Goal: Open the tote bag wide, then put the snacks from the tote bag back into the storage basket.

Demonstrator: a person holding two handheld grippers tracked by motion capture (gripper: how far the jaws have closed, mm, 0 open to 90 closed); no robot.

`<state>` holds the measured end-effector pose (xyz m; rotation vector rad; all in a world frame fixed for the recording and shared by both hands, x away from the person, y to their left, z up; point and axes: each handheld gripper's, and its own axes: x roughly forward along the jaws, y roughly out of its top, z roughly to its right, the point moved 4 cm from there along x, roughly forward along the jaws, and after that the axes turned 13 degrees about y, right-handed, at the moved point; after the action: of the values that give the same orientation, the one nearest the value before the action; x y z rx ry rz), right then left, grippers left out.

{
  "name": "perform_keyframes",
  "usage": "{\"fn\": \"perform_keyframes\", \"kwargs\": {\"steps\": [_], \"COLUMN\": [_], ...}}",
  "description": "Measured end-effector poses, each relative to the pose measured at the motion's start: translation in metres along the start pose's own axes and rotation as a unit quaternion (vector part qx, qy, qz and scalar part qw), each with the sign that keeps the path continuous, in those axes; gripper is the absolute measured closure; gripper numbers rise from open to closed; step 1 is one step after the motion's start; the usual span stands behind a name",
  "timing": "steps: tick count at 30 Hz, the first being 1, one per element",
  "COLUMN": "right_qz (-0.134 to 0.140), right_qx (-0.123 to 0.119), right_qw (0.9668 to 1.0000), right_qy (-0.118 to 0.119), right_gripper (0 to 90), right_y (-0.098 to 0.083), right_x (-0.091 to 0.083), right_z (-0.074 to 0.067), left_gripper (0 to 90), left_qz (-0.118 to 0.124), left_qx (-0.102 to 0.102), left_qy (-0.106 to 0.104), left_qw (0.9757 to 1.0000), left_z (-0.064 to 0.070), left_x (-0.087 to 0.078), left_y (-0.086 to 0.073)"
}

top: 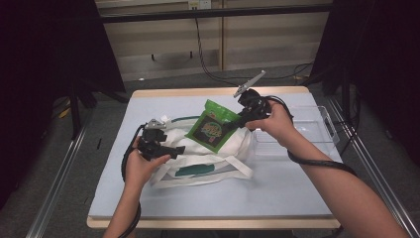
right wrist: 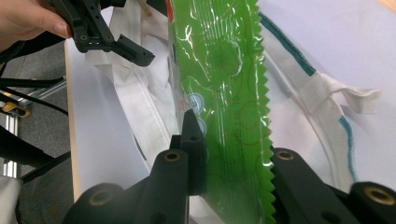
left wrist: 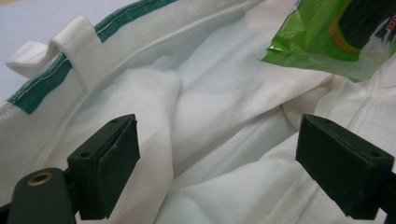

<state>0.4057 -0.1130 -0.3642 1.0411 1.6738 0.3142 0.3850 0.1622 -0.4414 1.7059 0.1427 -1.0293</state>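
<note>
A white cloth tote bag point(top: 236, 145) with green trim lies on the pale blue table point(top: 277, 191), its mouth facing up. My left gripper point(top: 170, 149) sits at the bag's left rim. In the left gripper view its jaws point(left wrist: 215, 135) stand wide apart over the bag's white lining point(left wrist: 210, 98), open. My right gripper point(top: 236, 123) is shut on the edge of a green snack packet point(top: 212, 127) and holds it tilted just above the bag's mouth. The right gripper view shows the jaws point(right wrist: 233, 156) pinching the packet's serrated edge point(right wrist: 219, 84), with the left gripper point(right wrist: 109, 39) beyond.
A clear plastic bin point(top: 317, 130) stands on the table's right side, behind my right hand. One bag handle point(top: 208, 177) lies spread toward the front edge. Metal rails point(top: 59, 173) run along both sides of the table, and cables hang at the back wall.
</note>
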Motion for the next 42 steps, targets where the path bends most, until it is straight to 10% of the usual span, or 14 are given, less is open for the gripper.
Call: {"fn": "perform_keyframes", "kwargs": {"steps": [42], "right_qz": [-0.004], "right_qx": [-0.003], "right_qw": [1.0000], "right_qy": [-0.003], "right_gripper": [76.3], "right_y": [0.002], "right_x": [-0.047], "right_z": [-0.008], "left_gripper": [13.8], "left_qz": [-0.006], "left_qx": [0.007], "left_qy": [-0.005], "left_qw": [0.9999], "left_z": [0.005], "left_x": [-0.001], "left_y": [-0.001]}}
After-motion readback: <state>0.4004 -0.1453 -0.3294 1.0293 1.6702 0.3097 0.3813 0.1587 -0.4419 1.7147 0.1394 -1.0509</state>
